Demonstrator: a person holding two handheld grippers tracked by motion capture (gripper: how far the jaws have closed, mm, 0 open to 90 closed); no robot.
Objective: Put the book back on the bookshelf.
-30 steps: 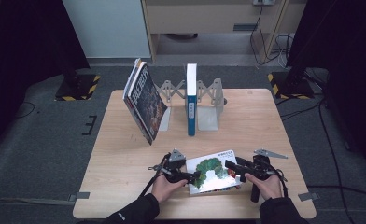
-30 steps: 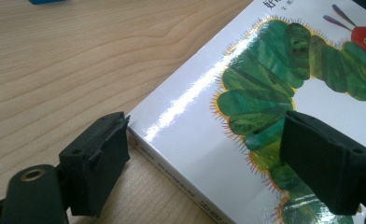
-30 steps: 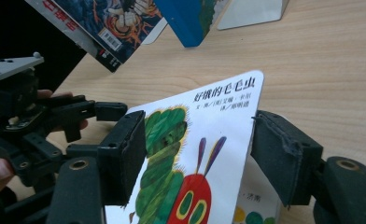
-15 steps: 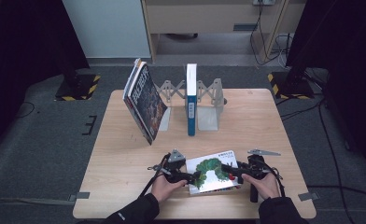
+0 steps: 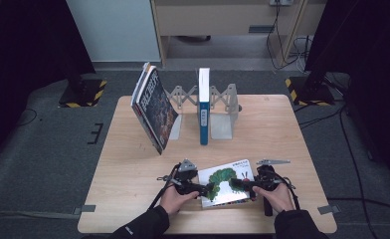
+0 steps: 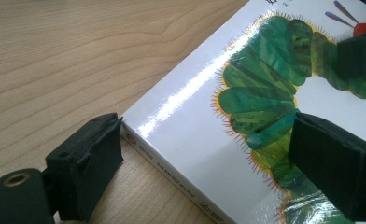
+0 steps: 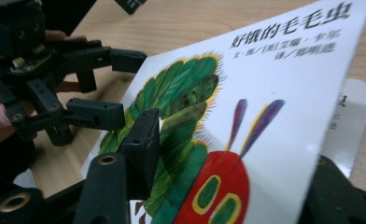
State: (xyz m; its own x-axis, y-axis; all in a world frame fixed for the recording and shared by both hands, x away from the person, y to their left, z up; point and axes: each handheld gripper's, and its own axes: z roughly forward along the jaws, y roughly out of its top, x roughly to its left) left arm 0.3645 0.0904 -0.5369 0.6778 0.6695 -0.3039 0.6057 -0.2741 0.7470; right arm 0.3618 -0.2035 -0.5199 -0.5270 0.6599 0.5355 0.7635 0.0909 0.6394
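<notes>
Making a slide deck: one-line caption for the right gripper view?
Right gripper lifts the caterpillar book's cover while the left gripper waits open.

My desk [image 5: 133, 199] is a pale wooden top with visible grain, standing on a grey carpeted floor [image 5: 39, 164]. Beyond its far edge a white panel [image 5: 114, 30] stands at the left, and beside it a light wooden cabinet [image 5: 223, 15] with cables [image 5: 287, 40] hanging down at its right. Dark curtains [image 5: 29, 40] close off both sides of the room, so the light falls mainly on the desk. Yellow-and-black striped bases [image 5: 83, 93] sit on the floor off the far left and far right corners. Strips of grey tape [image 5: 87, 208] mark the floor by the near corners.
</notes>
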